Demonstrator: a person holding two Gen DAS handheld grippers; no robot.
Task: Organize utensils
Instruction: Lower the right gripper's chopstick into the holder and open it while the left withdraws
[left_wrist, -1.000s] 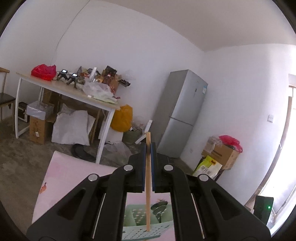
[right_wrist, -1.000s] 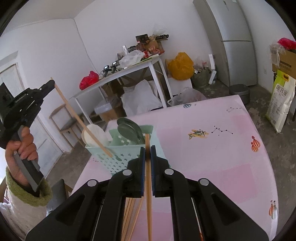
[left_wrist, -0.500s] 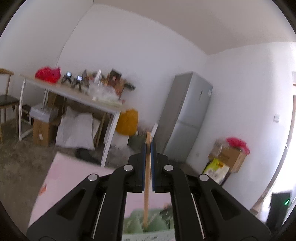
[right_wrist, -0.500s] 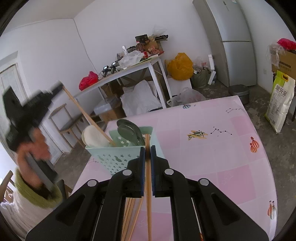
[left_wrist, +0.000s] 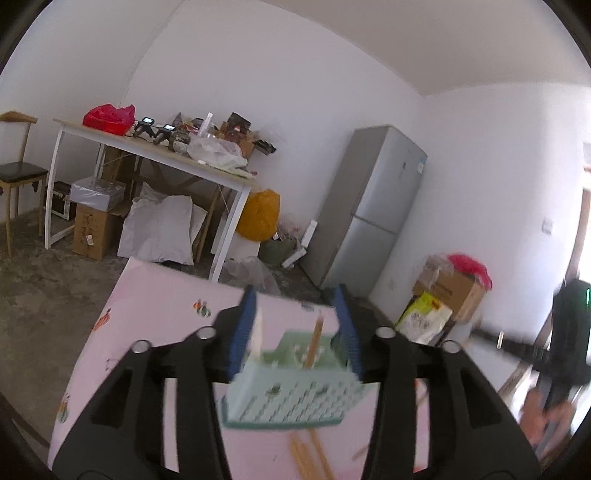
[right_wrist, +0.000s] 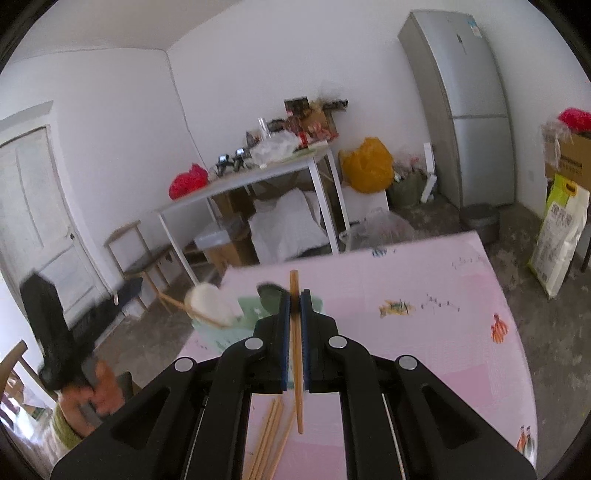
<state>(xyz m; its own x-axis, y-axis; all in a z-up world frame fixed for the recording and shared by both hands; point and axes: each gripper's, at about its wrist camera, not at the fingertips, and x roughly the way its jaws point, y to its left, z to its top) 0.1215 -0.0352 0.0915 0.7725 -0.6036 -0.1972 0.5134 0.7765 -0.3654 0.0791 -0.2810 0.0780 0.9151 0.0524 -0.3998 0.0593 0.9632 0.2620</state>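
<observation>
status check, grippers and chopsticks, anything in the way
Left gripper jaws just opened, its chopstick now in the green basket. Right gripper shut on a chopstick. More chopsticks on table. Path clear.

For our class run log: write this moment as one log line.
left gripper: fingers just opened, chopstick dropped in basket | right gripper: shut on chopstick | loose chopsticks remain on table

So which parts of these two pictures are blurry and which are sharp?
Left wrist view: the green basket and the loose chopsticks are smeared; the far fridge is sharp. Right wrist view: the held chopstick is crisp; the person's other hand at the left edge is blurred.
</observation>
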